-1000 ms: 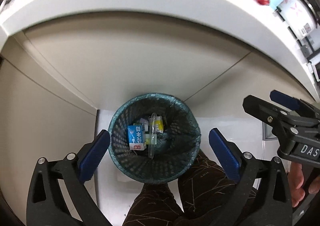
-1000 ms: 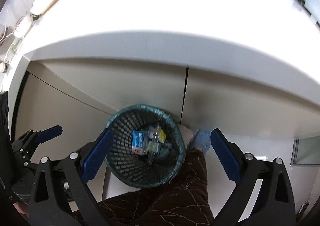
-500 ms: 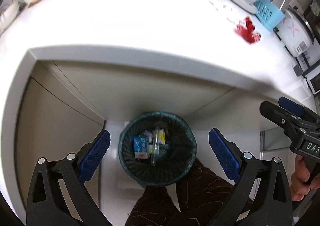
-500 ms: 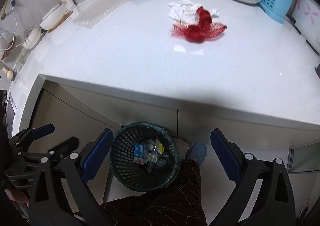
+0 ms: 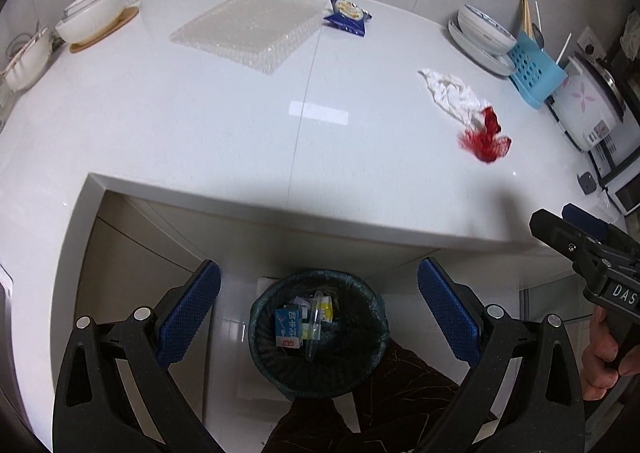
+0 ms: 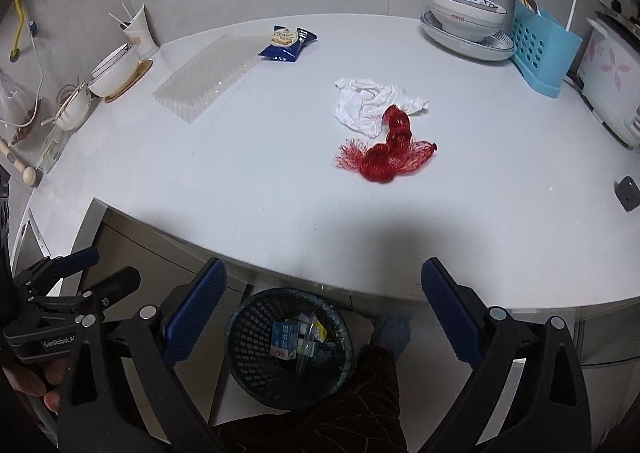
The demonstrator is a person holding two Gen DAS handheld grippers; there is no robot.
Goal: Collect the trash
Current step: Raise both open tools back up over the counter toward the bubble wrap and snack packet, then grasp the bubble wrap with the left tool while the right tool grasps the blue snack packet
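Both grippers are hanging wide open with nothing between their blue pads: the left gripper (image 5: 319,311) and the right gripper (image 6: 324,307) are each framing the dark mesh waste basket (image 5: 376,317) standing on the floor below the counter edge. Inside the basket a blue-and-white carton (image 5: 289,329), a yellow packet (image 5: 327,311) and a clear plastic tube (image 5: 314,327) are lying together. A person's leg in dark patterned trousers (image 6: 372,385) is showing just beside the basket, touching its right side in the right wrist view.

Farther out, the white countertop (image 6: 256,189) is carrying the remaining litter. A red mesh net (image 6: 386,159) is lying right of centre, touching a crumpled white tissue (image 6: 366,105) just behind it. Well apart to the left, a sheet of clear bubble wrap (image 5: 250,27) is lying flat, with a blue snack packet (image 6: 286,41) just beside its far right corner.

Along the back, a stack of bowls on a plate (image 6: 466,27) is sitting next to a blue utensil holder (image 6: 546,53), and a white rice cooker (image 6: 608,81) is standing at the right edge. White bowls (image 6: 114,71) are resting at the far left.
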